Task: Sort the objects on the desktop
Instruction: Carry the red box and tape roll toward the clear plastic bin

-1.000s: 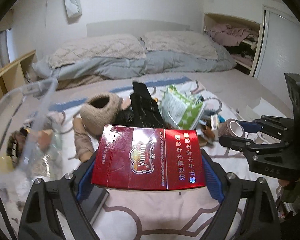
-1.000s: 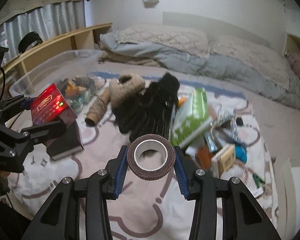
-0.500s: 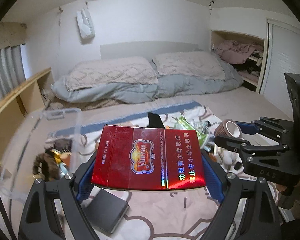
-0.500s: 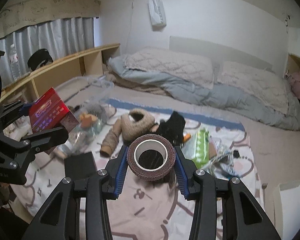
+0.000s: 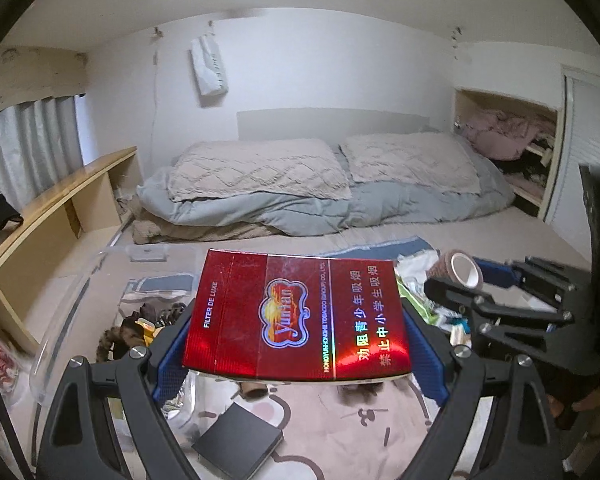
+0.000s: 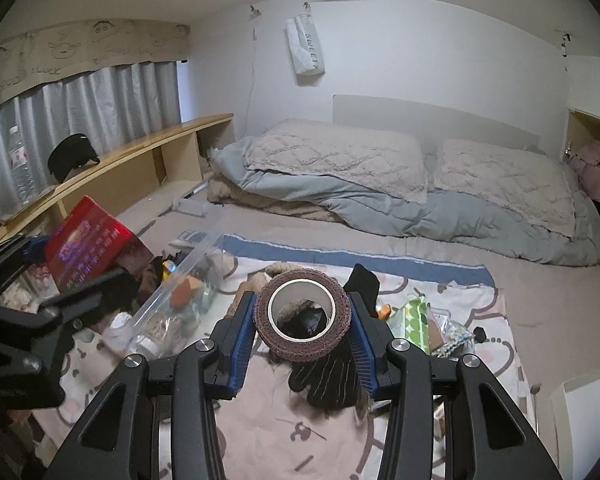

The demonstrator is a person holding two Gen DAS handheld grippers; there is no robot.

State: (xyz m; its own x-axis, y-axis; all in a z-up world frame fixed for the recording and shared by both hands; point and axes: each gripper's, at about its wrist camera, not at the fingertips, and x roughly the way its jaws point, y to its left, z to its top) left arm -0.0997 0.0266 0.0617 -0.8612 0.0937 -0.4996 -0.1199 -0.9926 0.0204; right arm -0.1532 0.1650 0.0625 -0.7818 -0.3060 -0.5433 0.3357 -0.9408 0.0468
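red cigarette carton (image 5: pixel 296 316): "Yun Yan", "FILTER DE LUXE", Chinese warning text | white bag on wall (image 6: pixel 309 53): "SWEET" | curtain valance (image 6: pixel 60 56): "LUCK"

Red carton (image 5: pixel 296 316), brown tape roll (image 6: pixel 302 314) (white core).

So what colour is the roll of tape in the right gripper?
Brownish-maroon, with a white inner core; clearest in the right wrist view.

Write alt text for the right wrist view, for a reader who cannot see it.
The right gripper clamps a brown tape roll between its blue pads, above a patterned blanket strewn with small clutter. At left, the left gripper holds a red box near a clear plastic bin; behind lies a bed with pillows.
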